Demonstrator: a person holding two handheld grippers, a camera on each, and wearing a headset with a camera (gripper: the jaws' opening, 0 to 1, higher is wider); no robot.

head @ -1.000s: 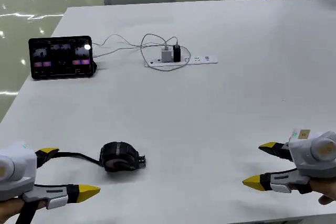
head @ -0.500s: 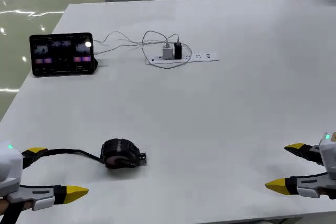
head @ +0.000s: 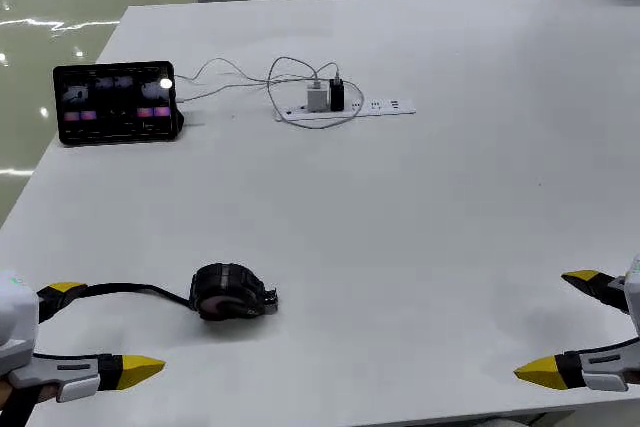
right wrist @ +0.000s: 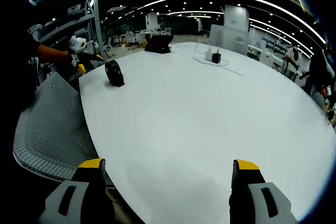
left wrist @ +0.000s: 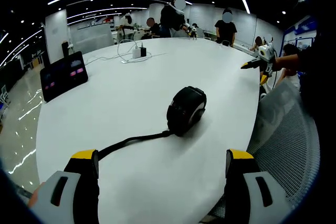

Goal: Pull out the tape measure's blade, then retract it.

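Observation:
A black tape measure (head: 231,293) lies on the white table (head: 400,207), its black wrist strap (head: 135,292) trailing left; the blade is fully inside. In the left gripper view the tape measure (left wrist: 186,109) sits ahead of the jaws with the strap (left wrist: 134,141) running toward them. My left gripper (head: 105,332) is open at the table's near-left edge, left of the tape measure and apart from it. My right gripper (head: 570,325) is open at the near-right edge, far from it. From the right gripper view the tape measure (right wrist: 114,73) is small at far left.
A tablet (head: 117,103) with a lit screen stands at the back left. A white power strip (head: 345,109) with chargers and looped cables (head: 290,87) lies behind the centre. A mesh chair back (right wrist: 44,129) sits below the table's near edge. People stand beyond the far side.
Both grippers have drawn back toward the near edge and outward, away from the tape measure. The tape measure has stayed put; the head view tilted slightly.

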